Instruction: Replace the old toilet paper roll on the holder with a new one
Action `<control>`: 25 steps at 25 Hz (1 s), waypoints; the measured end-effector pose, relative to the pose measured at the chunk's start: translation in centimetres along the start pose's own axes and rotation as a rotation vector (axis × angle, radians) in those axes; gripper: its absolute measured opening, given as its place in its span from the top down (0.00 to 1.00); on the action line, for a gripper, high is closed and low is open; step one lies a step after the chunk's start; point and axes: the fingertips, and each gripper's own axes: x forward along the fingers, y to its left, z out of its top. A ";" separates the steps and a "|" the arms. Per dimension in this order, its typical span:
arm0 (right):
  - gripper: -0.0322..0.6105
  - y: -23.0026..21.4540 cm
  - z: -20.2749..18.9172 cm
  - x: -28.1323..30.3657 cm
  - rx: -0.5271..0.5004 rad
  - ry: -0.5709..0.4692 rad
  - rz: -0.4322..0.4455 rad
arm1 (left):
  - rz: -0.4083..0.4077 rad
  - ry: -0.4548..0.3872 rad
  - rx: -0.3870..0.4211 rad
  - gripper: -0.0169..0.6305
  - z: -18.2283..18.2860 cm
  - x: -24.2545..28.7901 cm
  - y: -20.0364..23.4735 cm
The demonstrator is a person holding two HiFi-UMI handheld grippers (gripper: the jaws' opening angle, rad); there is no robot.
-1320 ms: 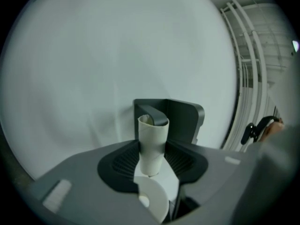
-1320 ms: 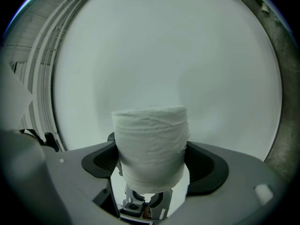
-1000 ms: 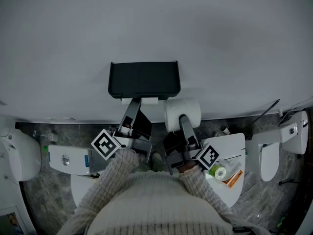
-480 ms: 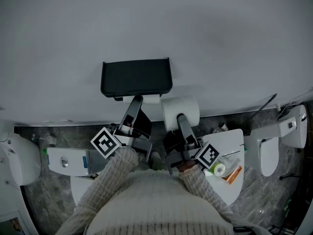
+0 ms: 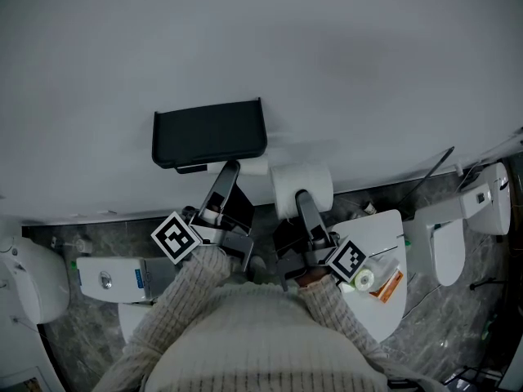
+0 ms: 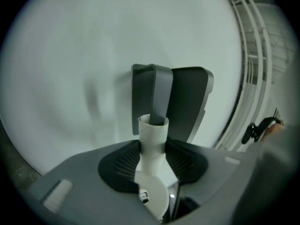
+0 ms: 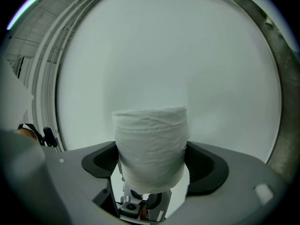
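Clamping a bare cardboard tube [image 6: 151, 139] in the left hand-held gripper [image 5: 231, 170] and a full paper roll [image 7: 150, 146] in the right hand-held gripper [image 5: 304, 198]. Pointing both forward, side by side, close together. Wearing knit sleeves [image 5: 194, 280], forearms drawn in near the chest.

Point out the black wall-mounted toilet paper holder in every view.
Head view: the black wall-mounted toilet paper holder sits left of centre.
Left gripper view: centre, behind the white cardboard tube.
Right gripper view: not in it; the full white toilet paper roll fills the middle.
Shared landmark: the pale grey wall.
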 end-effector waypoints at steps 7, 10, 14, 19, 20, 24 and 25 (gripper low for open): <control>0.28 0.3 0.3 -0.2 -0.016 -0.061 0.006 | -0.017 0.061 -0.025 0.73 -0.4 0.7 0.3; 0.28 0.3 0.5 -0.7 -0.022 -0.094 -0.001 | -0.026 0.088 -0.040 0.73 -0.7 0.9 0.4; 0.28 0.3 0.8 -1.4 -0.034 -0.138 -0.009 | -0.032 0.120 -0.065 0.73 -1.1 1.1 0.9; 0.28 0.1 1.0 -2.1 -0.045 -0.181 -0.021 | -0.040 0.155 -0.091 0.73 -1.4 1.3 1.2; 0.28 0.0 1.0 -2.3 -0.046 -0.188 -0.024 | -0.040 0.161 -0.092 0.73 -1.5 1.3 1.2; 0.28 -0.1 1.1 -2.8 -0.046 -0.213 -0.029 | -0.040 0.186 -0.103 0.73 -2.0 1.4 1.4; 0.28 -0.1 1.2 -2.8 -0.042 -0.221 -0.030 | -0.037 0.191 -0.107 0.73 -2.1 1.4 1.6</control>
